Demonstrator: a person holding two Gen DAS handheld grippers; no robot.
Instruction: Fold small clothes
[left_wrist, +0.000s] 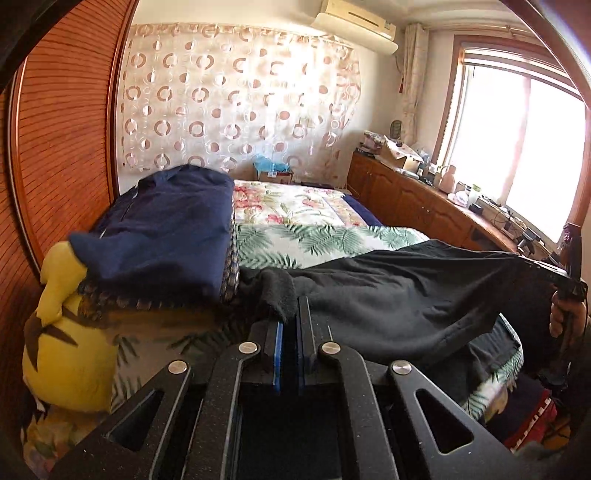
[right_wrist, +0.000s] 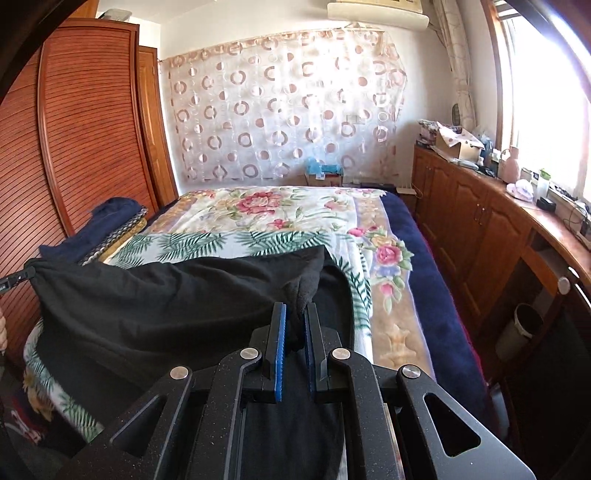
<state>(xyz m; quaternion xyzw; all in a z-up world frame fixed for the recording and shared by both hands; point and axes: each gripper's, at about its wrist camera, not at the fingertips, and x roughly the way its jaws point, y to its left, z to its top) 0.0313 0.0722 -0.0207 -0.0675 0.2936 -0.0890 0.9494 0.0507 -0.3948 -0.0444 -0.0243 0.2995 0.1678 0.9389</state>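
my left tongs (left_wrist: 290, 314) are pinched tight on one corner of the black garment (left_wrist: 406, 295), the blue pads nearly together with a fold of fleecy cloth caught at their tips. my right tongs (right_wrist: 295, 314) are clamped on the opposite corner of the same garment (right_wrist: 166, 302), a bunch of it squeezed between the pads. the cloth hangs stretched between the two, raised off the bed (right_wrist: 258, 218), and its lower edge droops toward the floral and fern-print bedspread below. in the left wrist view i can see my right tongs far off at the right edge (left_wrist: 565, 280), with my hand (left_wrist: 565, 317) wrapped around the handle and the garment's corner pulled taut to it. in the right wrist view the left tongs' tip shows at the far left edge, gripping the other corner.

on the left side of the bed lies a dark blue garment (left_wrist: 166, 229) on top of a patterned folded cloth, and beside it a yellow plush toy (left_wrist: 70, 350) leans against the wooden slatted wardrobe (left_wrist: 66, 147). a wooden cabinet (right_wrist: 480, 221) cluttered with small items runs under the bright window (left_wrist: 517, 140).
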